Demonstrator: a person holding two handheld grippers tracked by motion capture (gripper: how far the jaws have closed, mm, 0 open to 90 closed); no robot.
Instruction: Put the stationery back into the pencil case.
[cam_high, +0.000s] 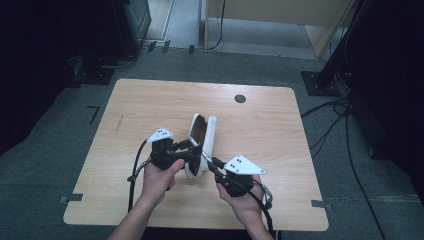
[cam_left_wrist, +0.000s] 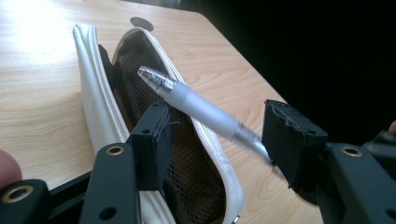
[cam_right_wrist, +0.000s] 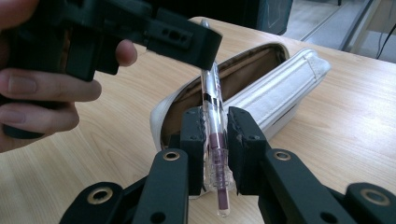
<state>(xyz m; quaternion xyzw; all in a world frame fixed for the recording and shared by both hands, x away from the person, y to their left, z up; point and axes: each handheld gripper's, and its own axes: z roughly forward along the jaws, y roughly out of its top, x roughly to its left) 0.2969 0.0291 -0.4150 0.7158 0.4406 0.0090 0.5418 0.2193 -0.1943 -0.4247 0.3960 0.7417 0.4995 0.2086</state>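
— So, from the high view, where do things stand?
— Both tongs meet at the near end of a white pencil case (cam_high: 202, 142) lying open on the worktop (cam_high: 270, 130). The left tongs (cam_high: 192, 148) sit at its near left edge, the right tongs (cam_high: 214, 162) just beside its right.

— And the left gripper view?
— Its jaws are parted. One jaw holds the case's near lip, seemingly propping the mouth open; a pen (cam_left_wrist: 201, 108) crosses between the jaws, tip aimed into the mesh-lined pocket (cam_left_wrist: 187, 154).

— The right gripper view?
— The right tongs (cam_right_wrist: 215, 133) are clenched on the pen's (cam_right_wrist: 214, 116) clear barrel, which points away from them over the case's (cam_right_wrist: 280, 88) opening, toward the left tongs (cam_right_wrist: 187, 37).

— Which step, then?
— I'd judge it's putting the pen into the case. Next calls for sliding it forward and down into the mouth, then letting go.
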